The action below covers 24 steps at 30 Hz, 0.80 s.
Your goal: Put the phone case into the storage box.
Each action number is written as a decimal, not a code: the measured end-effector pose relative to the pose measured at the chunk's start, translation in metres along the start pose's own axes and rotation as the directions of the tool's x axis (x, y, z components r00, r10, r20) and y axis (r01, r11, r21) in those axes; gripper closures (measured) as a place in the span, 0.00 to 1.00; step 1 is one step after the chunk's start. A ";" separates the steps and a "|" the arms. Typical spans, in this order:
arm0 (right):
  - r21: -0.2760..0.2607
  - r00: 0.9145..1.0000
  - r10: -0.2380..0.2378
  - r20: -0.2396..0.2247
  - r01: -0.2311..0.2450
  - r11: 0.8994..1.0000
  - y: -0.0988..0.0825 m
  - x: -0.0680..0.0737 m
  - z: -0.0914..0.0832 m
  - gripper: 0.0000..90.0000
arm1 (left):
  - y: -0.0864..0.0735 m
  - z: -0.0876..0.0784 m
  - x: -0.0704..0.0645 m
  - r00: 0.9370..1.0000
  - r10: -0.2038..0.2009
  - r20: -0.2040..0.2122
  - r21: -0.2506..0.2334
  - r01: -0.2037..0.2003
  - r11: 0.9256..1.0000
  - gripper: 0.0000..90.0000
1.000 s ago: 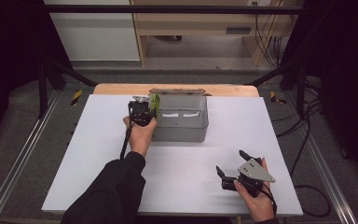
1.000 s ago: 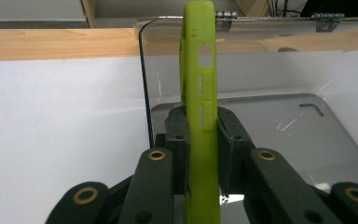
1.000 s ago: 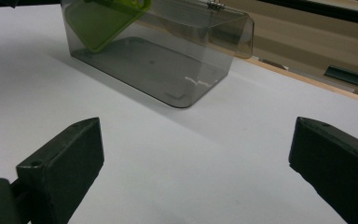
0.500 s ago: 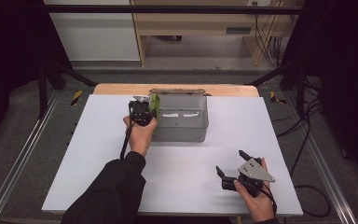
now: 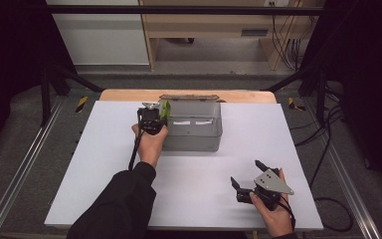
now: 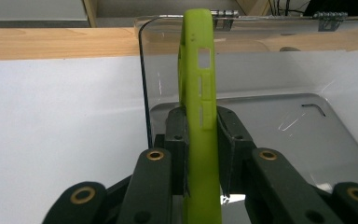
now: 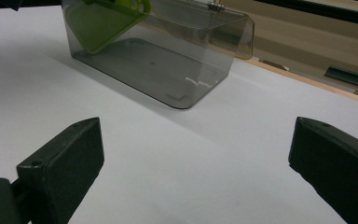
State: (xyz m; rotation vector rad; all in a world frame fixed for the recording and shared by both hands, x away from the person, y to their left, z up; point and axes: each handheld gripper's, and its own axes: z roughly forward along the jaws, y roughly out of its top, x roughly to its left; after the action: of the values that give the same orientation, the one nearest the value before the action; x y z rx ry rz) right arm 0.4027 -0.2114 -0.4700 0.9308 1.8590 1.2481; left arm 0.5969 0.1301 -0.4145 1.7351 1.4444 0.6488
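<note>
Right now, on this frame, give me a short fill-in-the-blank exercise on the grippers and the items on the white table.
1. The left gripper is shut on a lime-green plastic phone case, held ____ on its edge.
2. The case hangs over the left end of the clear smoky-grey plastic box, whose lid is ____.
3. The right gripper has its jaws ____, with nothing between them.

Missing words: upright; open; open

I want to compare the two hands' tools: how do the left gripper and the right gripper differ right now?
1. The left gripper has its jaws closed on a green phone case; the right gripper holds nothing, jaws wide open.
2. The left gripper is at the clear box; the right gripper sits apart, near the table's front edge.
Both have black jaws.
</note>
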 end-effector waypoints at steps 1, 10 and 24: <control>0.000 1.000 0.000 0.001 0.000 1.000 0.000 0.000 0.000 0.04 | 0.000 0.000 0.000 1.000 0.001 -0.002 -0.001 -0.001 1.000 0.85; -0.001 1.000 0.000 -0.001 0.000 1.000 0.000 0.000 0.000 0.04 | 0.001 0.002 -0.003 1.000 0.018 -0.019 0.003 -0.018 1.000 0.83; -0.008 1.000 0.003 0.001 -0.003 1.000 0.000 -0.001 -0.001 0.04 | 0.002 0.002 -0.004 0.999 0.040 -0.013 -0.011 -0.040 0.999 0.79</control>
State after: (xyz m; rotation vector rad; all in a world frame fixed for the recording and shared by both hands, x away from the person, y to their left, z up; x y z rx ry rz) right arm 0.4023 -0.2121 -0.4693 0.9300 1.8511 1.2565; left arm 0.5991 0.1260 -0.4141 1.7580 1.4161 0.6890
